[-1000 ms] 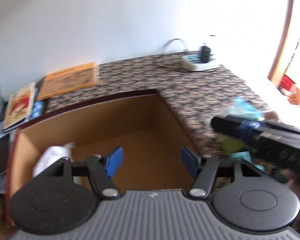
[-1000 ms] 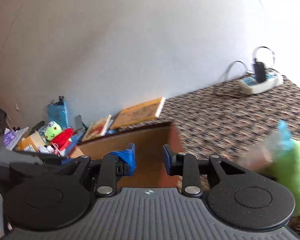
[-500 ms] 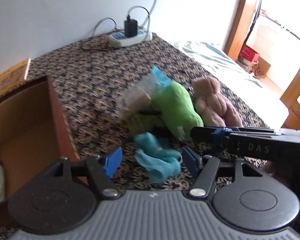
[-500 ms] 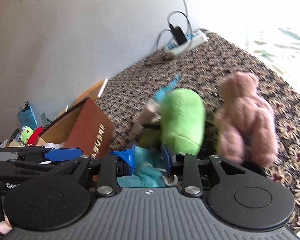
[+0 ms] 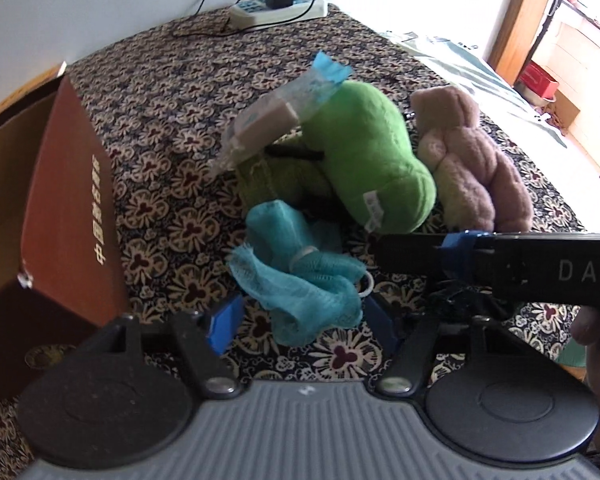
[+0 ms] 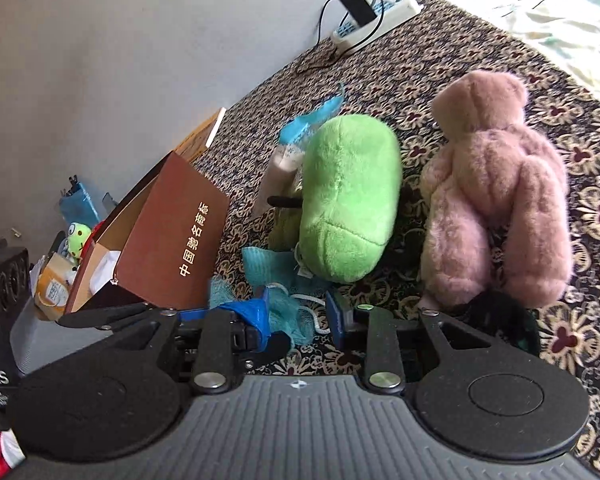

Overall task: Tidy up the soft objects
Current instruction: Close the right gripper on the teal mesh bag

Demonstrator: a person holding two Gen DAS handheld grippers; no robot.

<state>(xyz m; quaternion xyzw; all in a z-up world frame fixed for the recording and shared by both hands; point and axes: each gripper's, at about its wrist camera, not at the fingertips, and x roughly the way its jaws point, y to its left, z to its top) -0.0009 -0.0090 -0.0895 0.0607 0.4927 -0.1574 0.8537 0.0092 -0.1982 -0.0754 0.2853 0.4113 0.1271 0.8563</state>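
Box [image 6: 148, 216] w/ white cloth [image 6: 106, 268] inside; L gripper [image 5: 300, 320] & R gripper [image 6: 298, 312] jaws apart.

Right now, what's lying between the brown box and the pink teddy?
In the right wrist view, the green plush lies between the brown box and the pink teddy, with the teal mesh puff at its near end.

A home bedroom: a bed [image 5: 188, 92] spread with a dark floral cover, a pale sheet [image 5: 480, 76] at its far side, a white power strip [image 5: 276, 10] with a charger plugged in against the plain wall, a wooden door frame [image 5: 516, 16], and soft toys heaped on the cover.
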